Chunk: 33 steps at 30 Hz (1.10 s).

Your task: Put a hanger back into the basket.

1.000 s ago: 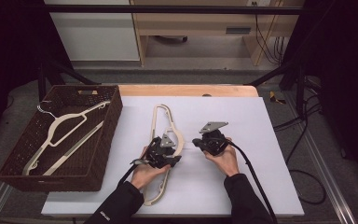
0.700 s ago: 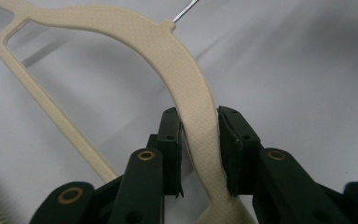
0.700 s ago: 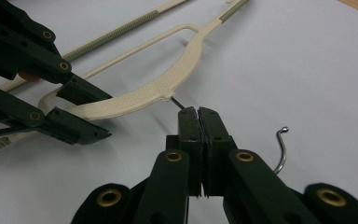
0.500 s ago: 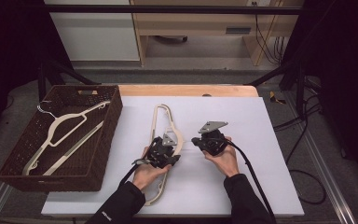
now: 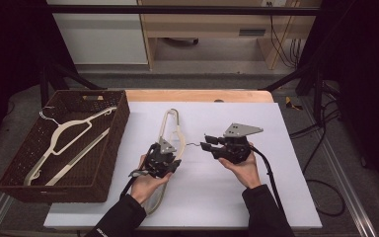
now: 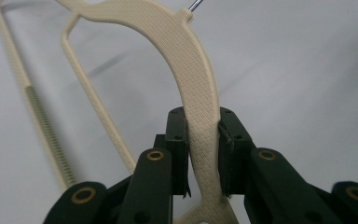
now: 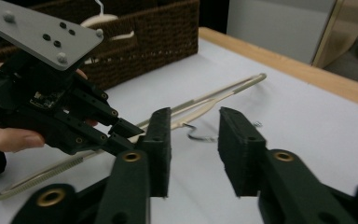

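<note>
The hanger is cream plastic with a fine woven texture and a shiny metal hook; the basket is dark wicker; the desk is matt white.

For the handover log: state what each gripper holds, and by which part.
The left gripper clamps the cream hanger on its shoulder arm below the hook. The right gripper, jaws just opening, holds nothing; the hook lies beyond them.

White-topped table with a wooden far edge. Beyond it, grey floor, a white cabinet and a light wooden shelf unit. Cables hang right. Dark surroundings either side.
</note>
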Motion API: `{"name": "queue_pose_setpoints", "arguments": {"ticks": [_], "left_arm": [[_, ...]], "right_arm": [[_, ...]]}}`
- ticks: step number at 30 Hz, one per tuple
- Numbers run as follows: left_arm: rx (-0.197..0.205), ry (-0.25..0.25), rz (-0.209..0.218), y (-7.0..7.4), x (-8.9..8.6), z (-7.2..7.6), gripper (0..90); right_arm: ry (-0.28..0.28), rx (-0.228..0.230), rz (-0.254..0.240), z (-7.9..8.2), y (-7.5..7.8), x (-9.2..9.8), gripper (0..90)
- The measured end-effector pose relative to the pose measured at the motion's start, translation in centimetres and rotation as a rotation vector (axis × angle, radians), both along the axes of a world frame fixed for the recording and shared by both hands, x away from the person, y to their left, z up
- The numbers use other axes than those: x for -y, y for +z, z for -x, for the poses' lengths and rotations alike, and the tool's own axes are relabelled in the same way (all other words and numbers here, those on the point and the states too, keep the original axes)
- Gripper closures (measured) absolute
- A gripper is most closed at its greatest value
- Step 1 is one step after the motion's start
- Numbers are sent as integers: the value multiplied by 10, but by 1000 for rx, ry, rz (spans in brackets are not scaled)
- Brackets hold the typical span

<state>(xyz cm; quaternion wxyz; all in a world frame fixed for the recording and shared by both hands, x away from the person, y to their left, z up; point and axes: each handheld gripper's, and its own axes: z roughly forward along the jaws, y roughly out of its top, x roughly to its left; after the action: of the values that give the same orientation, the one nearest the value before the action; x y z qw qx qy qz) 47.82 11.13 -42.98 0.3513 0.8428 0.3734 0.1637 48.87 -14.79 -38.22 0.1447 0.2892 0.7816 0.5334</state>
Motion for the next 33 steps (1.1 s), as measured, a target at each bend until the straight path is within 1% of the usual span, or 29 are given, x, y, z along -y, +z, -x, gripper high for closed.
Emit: {"name": "queue_pose_setpoints", "arguments": {"ticks": [2, 4, 6, 7, 8, 11, 12, 14, 16, 18, 20, 21, 22, 25, 33], "left_arm": [[4, 12, 12, 6, -9, 2, 770], [11, 27, 21, 10, -18, 3, 774], [15, 42, 33, 15, -27, 4, 779], [16, 57, 49, 18, -33, 4, 783], [22, 72, 55, 20, -37, 5, 785], [23, 100, 67, 23, -50, 5, 794], [25, 116, 76, 24, -55, 4, 797], [25, 129, 85, 26, -63, 4, 803], [27, 142, 79, 27, -68, 4, 808], [28, 156, 72, 28, -74, 2, 813], [28, 170, 79, 28, -78, 2, 817], [34, 185, 80, 29, -81, 2, 818], [34, 185, 80, 29, -81, 2, 822], [37, 197, 74, 30, -86, 2, 827], [65, 242, 105, 39, -98, 4, 844]], "right_arm": [[-25, 22, -4, 4, 5, 5, 577], [-55, 35, -9, 7, 8, 11, 522], [-84, 43, -16, 9, 8, 17, 462], [-94, 46, -18, 9, 8, 19, 434], [-114, 51, -16, 10, 7, 23, 394], [-149, 53, -26, 13, 4, 31, 287], [-156, 53, -31, 15, 3, 34, 262], [-167, 47, -44, 18, 1, 42, 215], [-176, 34, -70, 20, 0, 49, 182], [-188, 29, -89, 22, -3, 54, 165], [-202, 20, -72, 24, -6, 57, 146], [-209, 15, -66, 25, -8, 59, 145], [-211, 11, -54, 26, -11, 61, 131], [-223, 9, -50, 30, -12, 65, 116], [-245, 2, -53, 41, -16, 77, 92]]}}
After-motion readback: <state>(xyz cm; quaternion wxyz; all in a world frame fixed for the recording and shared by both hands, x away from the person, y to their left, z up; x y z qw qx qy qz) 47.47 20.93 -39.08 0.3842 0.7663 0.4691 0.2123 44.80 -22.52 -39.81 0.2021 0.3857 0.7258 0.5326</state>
